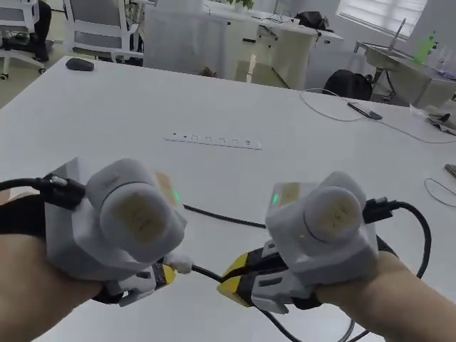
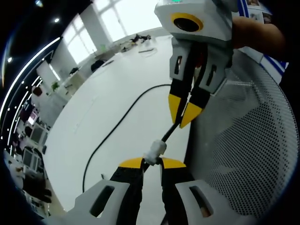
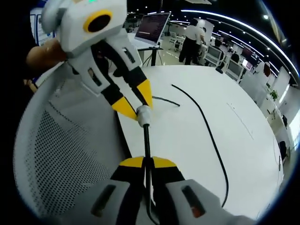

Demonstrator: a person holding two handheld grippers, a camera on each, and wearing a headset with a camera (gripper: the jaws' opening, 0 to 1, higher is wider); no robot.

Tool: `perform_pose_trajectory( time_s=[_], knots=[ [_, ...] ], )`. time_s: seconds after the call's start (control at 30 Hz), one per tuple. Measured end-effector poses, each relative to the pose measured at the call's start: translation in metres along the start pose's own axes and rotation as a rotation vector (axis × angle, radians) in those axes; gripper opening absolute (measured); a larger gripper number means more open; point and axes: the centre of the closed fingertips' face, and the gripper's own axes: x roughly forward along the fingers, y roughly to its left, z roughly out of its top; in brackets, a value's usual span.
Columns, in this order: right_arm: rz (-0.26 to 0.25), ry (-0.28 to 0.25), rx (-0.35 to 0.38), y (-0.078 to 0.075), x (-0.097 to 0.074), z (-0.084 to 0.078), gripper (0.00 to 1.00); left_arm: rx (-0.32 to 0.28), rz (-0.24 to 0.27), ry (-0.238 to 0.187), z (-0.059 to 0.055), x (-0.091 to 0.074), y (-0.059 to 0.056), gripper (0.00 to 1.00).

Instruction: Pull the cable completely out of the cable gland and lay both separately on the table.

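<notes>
At the bottom of the head view, two grippers are held close together just above the white table [image 1: 128,107]. In the lower left of that frame, the left gripper [image 1: 165,274] is clenched on the white cable gland [image 1: 182,265], which pokes out from between its yellow tips. A short taut stretch of the black cable [image 1: 206,273] runs from the gland to the right gripper [image 1: 231,281] in the lower middle, whose yellow-tipped jaws are pinched onto the cable just beside the gland. The cable is still seated in the gland, and both are held in the air rather than lying on the table. In the right gripper view, the rest of the cable curves away across the table toward the right side of the frame. A grey perforated mesh surface [image 2: 243,140] fills the right side of the left gripper view. Toward the middle of the head view, a flat white power strip [image 1: 214,140] lies on the table, well apart from the grippers.
</notes>
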Motion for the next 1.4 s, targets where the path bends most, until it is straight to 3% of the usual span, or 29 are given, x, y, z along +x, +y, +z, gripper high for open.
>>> perform_pose_trajectory(
  time_s=[0.23, 0.33, 0.37, 0.43, 0.47, 0.6, 0.73, 0.77, 0.8, 0.83, 0.97, 1.17, 1.4],
  knots=[
    [-0.028, 0.14, -0.002, -0.014, -0.003, -0.047, 0.04, -0.007, 0.012, 0.01, -0.004, -0.001, 0.008, 0.14],
    [-0.056, 0.17, 0.023, -0.023, -0.005, -0.056, 0.05, -0.01, 0.01, 0.009, -0.004, 0.0, 0.008, 0.14],
    [-0.059, 0.174, 0.03, -0.023, -0.005, -0.054, 0.1, -0.01, 0.009, 0.009, -0.004, 0.001, 0.007, 0.14],
    [-0.057, 0.147, 0.022, -0.02, -0.005, -0.042, 0.24, -0.006, 0.013, 0.016, -0.004, 0.002, 0.008, 0.14],
    [-0.05, 0.1, 0.025, -0.017, -0.003, -0.026, 0.27, -0.005, 0.013, 0.018, -0.005, 0.002, 0.007, 0.14],
    [0.004, -0.056, 0.032, 0.001, 0.005, 0.026, 0.25, 0.002, 0.014, 0.017, -0.003, 0.002, 0.004, 0.14],
    [-0.002, -0.078, -0.019, 0.006, 0.013, 0.049, 0.19, 0.011, 0.004, 0.004, 0.001, 0.002, -0.001, 0.14],
    [-0.002, -0.08, -0.036, 0.006, 0.014, 0.051, 0.13, 0.011, 0.003, 0.003, 0.001, 0.002, -0.001, 0.14],
    [-0.002, -0.072, -0.054, 0.006, 0.014, 0.05, 0.06, 0.013, 0.005, 0.003, 0.001, 0.002, -0.001, 0.14],
    [-0.005, -0.058, -0.071, 0.005, 0.014, 0.048, 0.04, 0.017, 0.008, 0.001, 0.002, 0.002, 0.0, 0.14],
    [0.014, -0.065, -0.056, 0.004, 0.009, 0.044, 0.04, -0.007, 0.002, -0.007, 0.0, -0.001, -0.001, 0.14],
    [0.002, -0.011, -0.056, -0.003, 0.006, 0.02, 0.04, -0.022, 0.034, 0.008, -0.01, -0.005, 0.012, 0.14],
    [-0.018, 0.044, -0.036, -0.015, 0.004, -0.007, 0.04, -0.032, 0.056, 0.01, -0.012, -0.008, 0.021, 0.14]
  ],
)
